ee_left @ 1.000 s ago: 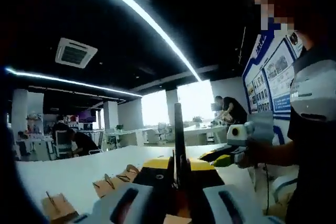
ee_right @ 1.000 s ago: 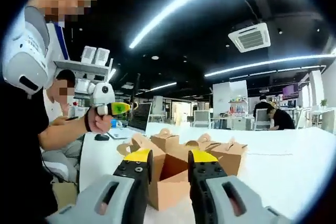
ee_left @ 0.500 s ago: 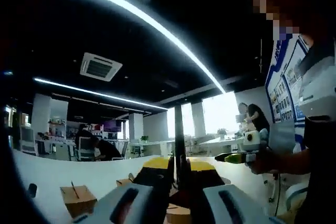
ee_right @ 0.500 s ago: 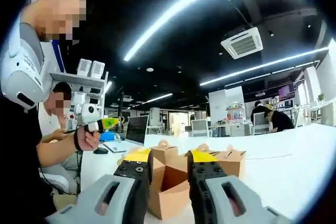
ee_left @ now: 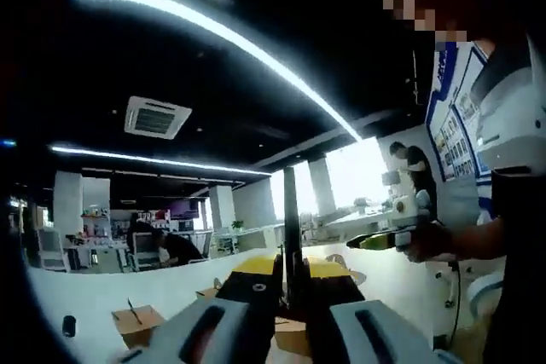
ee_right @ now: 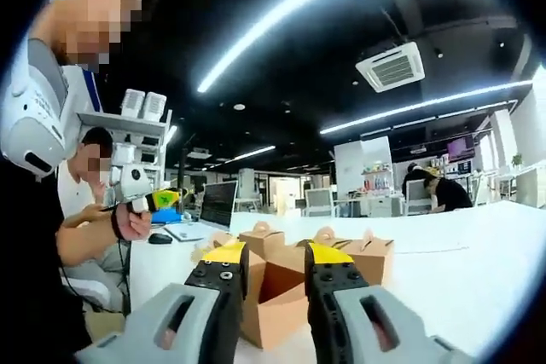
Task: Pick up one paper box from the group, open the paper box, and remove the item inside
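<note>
- Your right gripper [ee_right: 266,263] was open, jaws apart, nothing between the pads.
- An open box [ee_right: 275,303] sat just behind those jaws, flaps splayed, brown cardboard. Contents were hidden by the jaws, can't tell what was inside.
- Behind the open box stood the group [ee_right: 320,255]: a few closed boxes with tab handles on top, touching or nearly touching each other, all on the white table [ee_right: 461,270].
- Your left gripper [ee_left: 290,272] had its jaws pressed together. Whether they pinched anything, I couldn't tell. It was raised, camera aimed mostly at the ceiling.
- In the left gripper view, a separate box [ee_left: 136,325] sat on the table well left of those jaws, one flap up, and more cardboard showed just behind the jaws.
- Handling judgement: thin paperboard, so likely light, easily crushed, will slide on the smooth table when you push on it.
- Take hold at the top handle tab or a flap edge, not across the walls; a wall squeeze would probably buckle it.
- You'd likely need one gripper pinning the box body while the other pulls the flap, else the box just tips or skates.
- A seated person [ee_right: 94,178] was left of the group, clear of the boxes.
</note>
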Tool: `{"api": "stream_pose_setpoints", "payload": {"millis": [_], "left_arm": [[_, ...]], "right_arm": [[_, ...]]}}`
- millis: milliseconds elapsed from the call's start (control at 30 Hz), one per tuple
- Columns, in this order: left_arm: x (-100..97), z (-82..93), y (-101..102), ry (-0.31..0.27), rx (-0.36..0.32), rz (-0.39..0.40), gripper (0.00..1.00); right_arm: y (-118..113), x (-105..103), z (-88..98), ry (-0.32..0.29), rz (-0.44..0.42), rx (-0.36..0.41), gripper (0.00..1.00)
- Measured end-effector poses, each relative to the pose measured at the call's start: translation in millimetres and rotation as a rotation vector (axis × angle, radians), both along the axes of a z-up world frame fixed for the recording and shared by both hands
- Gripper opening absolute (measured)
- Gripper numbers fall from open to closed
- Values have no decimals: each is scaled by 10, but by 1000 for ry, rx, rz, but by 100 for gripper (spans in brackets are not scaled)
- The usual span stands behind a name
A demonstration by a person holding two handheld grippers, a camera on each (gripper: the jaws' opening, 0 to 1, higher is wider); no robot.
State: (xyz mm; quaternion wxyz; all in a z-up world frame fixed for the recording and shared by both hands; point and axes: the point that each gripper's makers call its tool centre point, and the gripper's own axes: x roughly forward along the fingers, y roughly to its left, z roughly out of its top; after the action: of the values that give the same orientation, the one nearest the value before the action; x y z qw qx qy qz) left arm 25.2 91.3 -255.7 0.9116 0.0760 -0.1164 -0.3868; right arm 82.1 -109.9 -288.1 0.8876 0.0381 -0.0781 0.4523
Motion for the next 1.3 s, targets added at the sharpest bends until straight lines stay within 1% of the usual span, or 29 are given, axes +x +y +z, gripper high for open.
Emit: {"api": "stream_pose_setpoints", "payload": {"millis": [67, 133, 200, 267, 333, 400, 433, 467, 533, 600, 667, 767, 800, 867, 900, 933, 967, 1000, 1033, 1067, 1100, 1133, 1233, 1267, 1300], "left_arm": [[-64, -65, -61, 3, 74, -14, 13], [-99, -144, -102, -9, 159, -4, 13], [-143, -295, -170, 5, 247, -15, 13], [-212, -434, -266, 16, 312, -50, 13], [-287, -525, -366, 20, 347, -91, 13], [-329, -601, -437, 29, 378, -112, 13], [-332, -615, -444, 31, 384, -114, 13], [-341, -675, -462, 42, 414, -120, 13], [-350, -759, -496, 60, 447, -134, 13], [-334, -851, -522, 97, 467, -137, 13], [-291, -993, -526, 143, 510, -124, 13], [-273, -1166, -619, 187, 549, -154, 13], [-271, -1195, -655, 191, 555, -166, 13], [-298, -1215, -766, 179, 553, -211, 13], [-279, -1227, -793, 188, 554, -211, 13], [-260, -1282, -840, 195, 581, -215, 13], [-247, -1350, -858, 195, 631, -219, 13], [-223, -1445, -877, 215, 687, -216, 13], [-219, -1512, -902, 238, 717, -222, 12], [-221, -1559, -936, 247, 738, -239, 12], [-210, -1579, -954, 248, 748, -241, 12], [-195, -1614, -972, 262, 763, -242, 13], [-166, -1743, -971, 321, 823, -263, 13], [-172, -1772, -969, 337, 834, -278, 13], [-179, -1801, -974, 363, 831, -299, 13]], "right_arm": [[-10, -6, -15, 3, -4, -2, 27], [-20, -12, -37, 7, -10, -6, 27], [-29, -14, -65, 17, -15, -3, 27], [-36, -10, -76, 25, -21, 1, 27], [-41, -16, -73, 25, -27, 1, 27], [-47, -39, -32, 15, -26, 16, 27], [-48, -58, 2, 11, -20, 31, 27], [-48, -66, 17, 10, -17, 39, 27], [-52, -63, 28, 9, -22, 42, 27], [-63, -56, 14, 9, -31, 32, 27], [-79, -55, 0, 9, -38, 28, 27], [-124, -40, -39, 19, -47, 36, 28], [-134, -34, -51, 28, -45, 46, 28], [-147, -27, -65, 33, -45, 56, 28], [-149, -22, -76, 35, -45, 52, 28], [-154, -19, -89, 35, -47, 44, 28], [-159, -17, -100, 34, -48, 36, 28], [-169, -15, -111, 35, -49, 31, 28], [-181, -13, -118, 37, -48, 28, 28], [-197, -10, -122, 42, -46, 29, 28], [-207, -10, -121, 44, -45, 30, 28], [-215, -13, -119, 45, -44, 31, 28], [-293, -3, -91, 38, -53, 51, 28], [-312, 2, -97, 39, -55, 55, 28], [-328, 8, -109, 39, -57, 56, 28]]}}
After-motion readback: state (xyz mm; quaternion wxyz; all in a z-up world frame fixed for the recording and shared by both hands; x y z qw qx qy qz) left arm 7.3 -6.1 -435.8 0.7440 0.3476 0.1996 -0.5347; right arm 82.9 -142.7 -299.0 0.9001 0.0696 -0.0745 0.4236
